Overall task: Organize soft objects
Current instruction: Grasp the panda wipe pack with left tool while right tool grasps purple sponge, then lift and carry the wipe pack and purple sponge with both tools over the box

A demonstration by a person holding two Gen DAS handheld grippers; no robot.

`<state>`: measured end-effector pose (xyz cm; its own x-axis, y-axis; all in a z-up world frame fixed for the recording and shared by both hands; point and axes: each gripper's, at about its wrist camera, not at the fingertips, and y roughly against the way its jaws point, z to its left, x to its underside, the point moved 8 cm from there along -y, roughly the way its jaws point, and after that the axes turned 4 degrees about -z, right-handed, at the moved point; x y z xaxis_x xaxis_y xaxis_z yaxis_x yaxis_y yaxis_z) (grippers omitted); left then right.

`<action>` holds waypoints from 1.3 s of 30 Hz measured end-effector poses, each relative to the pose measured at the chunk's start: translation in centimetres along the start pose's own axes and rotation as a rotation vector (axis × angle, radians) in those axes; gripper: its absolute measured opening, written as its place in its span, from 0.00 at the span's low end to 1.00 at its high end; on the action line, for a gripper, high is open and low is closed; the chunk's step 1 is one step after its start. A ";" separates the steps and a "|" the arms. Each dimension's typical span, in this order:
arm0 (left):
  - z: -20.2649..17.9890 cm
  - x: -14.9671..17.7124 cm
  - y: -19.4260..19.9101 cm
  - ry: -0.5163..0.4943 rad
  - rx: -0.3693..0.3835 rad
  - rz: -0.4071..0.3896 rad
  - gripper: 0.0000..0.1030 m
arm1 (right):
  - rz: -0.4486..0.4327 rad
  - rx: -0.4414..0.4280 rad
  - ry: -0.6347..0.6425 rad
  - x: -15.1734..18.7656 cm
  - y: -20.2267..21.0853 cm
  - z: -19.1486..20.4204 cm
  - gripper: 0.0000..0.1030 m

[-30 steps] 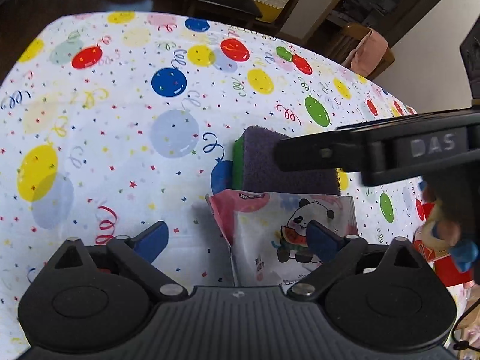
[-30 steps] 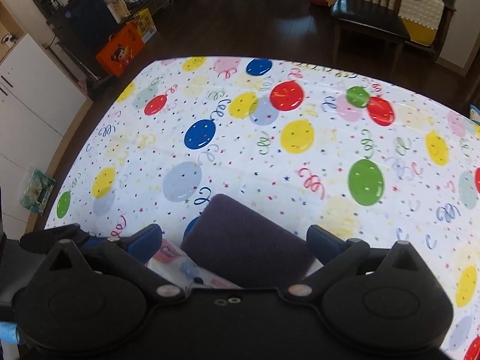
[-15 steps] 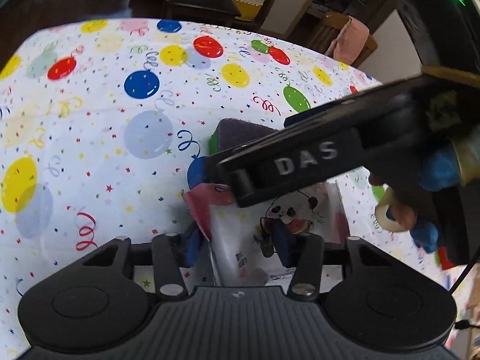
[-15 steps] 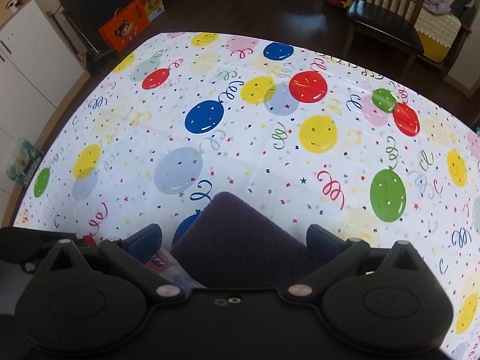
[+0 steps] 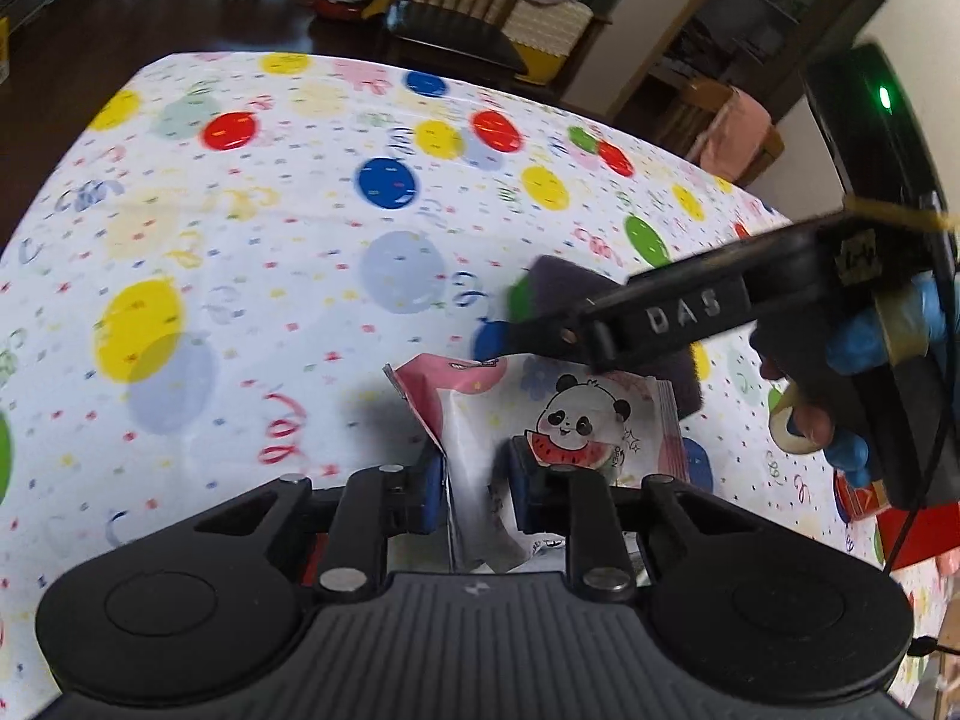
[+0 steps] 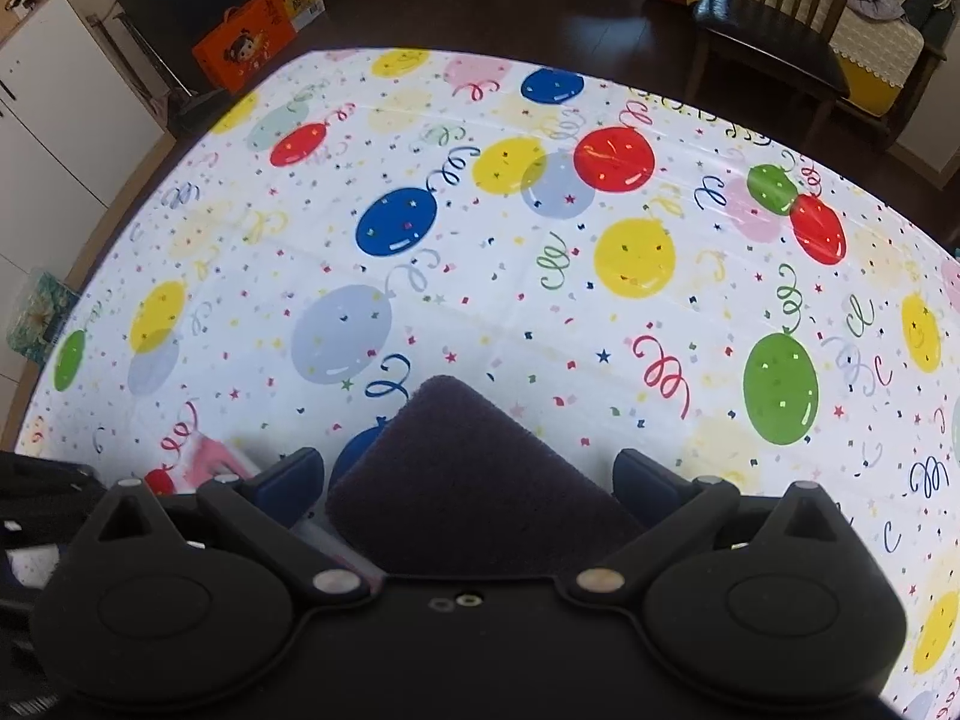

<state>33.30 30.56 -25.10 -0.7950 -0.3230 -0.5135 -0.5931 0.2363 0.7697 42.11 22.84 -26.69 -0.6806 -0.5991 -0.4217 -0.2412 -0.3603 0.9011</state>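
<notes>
A white and pink snack packet with a panda print (image 5: 576, 408) lies on the balloon tablecloth. My left gripper (image 5: 477, 480) is closing its jaws on the packet's near left part, and the blue pads pinch the crumpled foil. Just beyond lies a dark purple sponge (image 6: 468, 468) with a green layer underneath (image 5: 517, 300). My right gripper (image 6: 468, 480) stands open astride the sponge, a pad at each side with small gaps. In the left wrist view one black finger (image 5: 600, 330) of it crosses over the sponge. The packet's pink corner (image 6: 210, 456) shows at the left.
The balloon tablecloth (image 6: 540, 300) stretches far ahead and to both sides. A hand in blue fingertip covers (image 5: 858, 348) holds the right gripper. Red packaging (image 5: 864, 498) lies at the right edge. A wooden chair (image 6: 774, 30) and an orange box (image 6: 246, 42) stand on the floor beyond.
My left gripper's jaws went from wide open to pinching the packet, which has crumpled. The right gripper came down over the sponge and now crosses the left wrist view.
</notes>
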 end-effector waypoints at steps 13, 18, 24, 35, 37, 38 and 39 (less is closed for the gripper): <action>5.1 1.3 3.1 0.124 -0.051 -0.068 0.19 | -0.026 -0.002 0.011 1.0 0.7 -0.7 0.95; 5.9 1.5 3.7 0.158 -0.070 -0.094 0.18 | -0.036 -0.007 -0.006 2.0 2.1 -2.2 0.92; 6.3 1.4 4.2 0.189 -0.090 -0.116 0.17 | -0.054 -0.030 -0.021 3.4 4.5 -2.9 0.92; 5.6 0.8 6.2 0.213 -0.120 -0.153 0.17 | -0.122 -0.073 -0.025 6.4 11.2 -2.3 0.92; 5.3 0.5 7.1 0.217 -0.116 -0.167 0.17 | -0.136 -0.079 -0.020 7.0 12.8 -2.0 0.92; 5.0 0.4 7.6 0.218 -0.115 -0.176 0.17 | -0.142 -0.085 -0.016 7.3 13.6 -1.8 0.92; 4.7 0.2 8.2 0.217 -0.114 -0.187 0.17 | -0.149 -0.090 -0.013 7.6 14.4 -1.7 0.92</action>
<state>27.67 36.76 -20.75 -0.6201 -0.5422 -0.5670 -0.6989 0.0535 0.7133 34.66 11.92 -17.09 -0.6509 -0.5253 -0.5482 -0.2774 -0.5076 0.8157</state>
